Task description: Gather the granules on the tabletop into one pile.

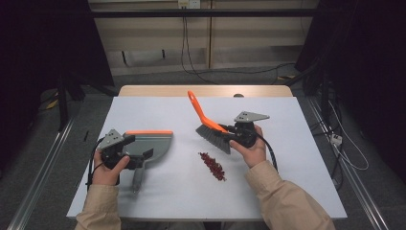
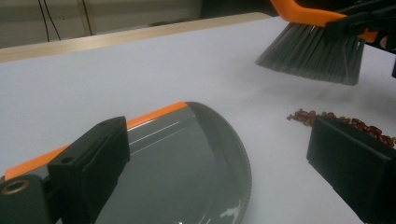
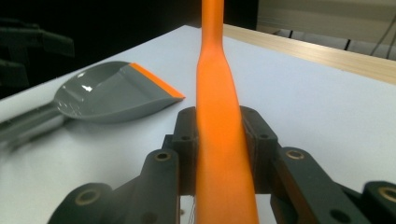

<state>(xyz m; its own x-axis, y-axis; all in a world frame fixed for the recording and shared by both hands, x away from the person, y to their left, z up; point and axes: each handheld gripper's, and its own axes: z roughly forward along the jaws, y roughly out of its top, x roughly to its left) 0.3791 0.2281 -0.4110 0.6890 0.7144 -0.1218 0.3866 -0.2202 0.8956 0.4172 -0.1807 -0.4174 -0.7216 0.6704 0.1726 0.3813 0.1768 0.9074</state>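
Note:
A grey dustpan (image 1: 152,143) with an orange front lip lies on the white table (image 1: 158,115), its handle pointing toward the person. My left gripper (image 1: 128,146) hovers at its rear, jaws wide apart. In the left gripper view the left gripper (image 2: 219,140) straddles the dustpan (image 2: 187,158) without pressing on it. My right gripper (image 1: 230,130) is shut on the orange handle of a brush (image 1: 209,125), whose grey bristles hang tilted just above the table. The brush handle (image 3: 217,93) runs up between the clamped jaws. A small pile of red bits (image 1: 213,166) lies below the bristles.
The table's far edge is a wooden strip (image 1: 206,90). Cables trail on the floor behind and to the right. The dustpan (image 3: 112,91) lies to the left of the brush, with bare tabletop between them. The red bits (image 2: 336,122) lie right of the pan.

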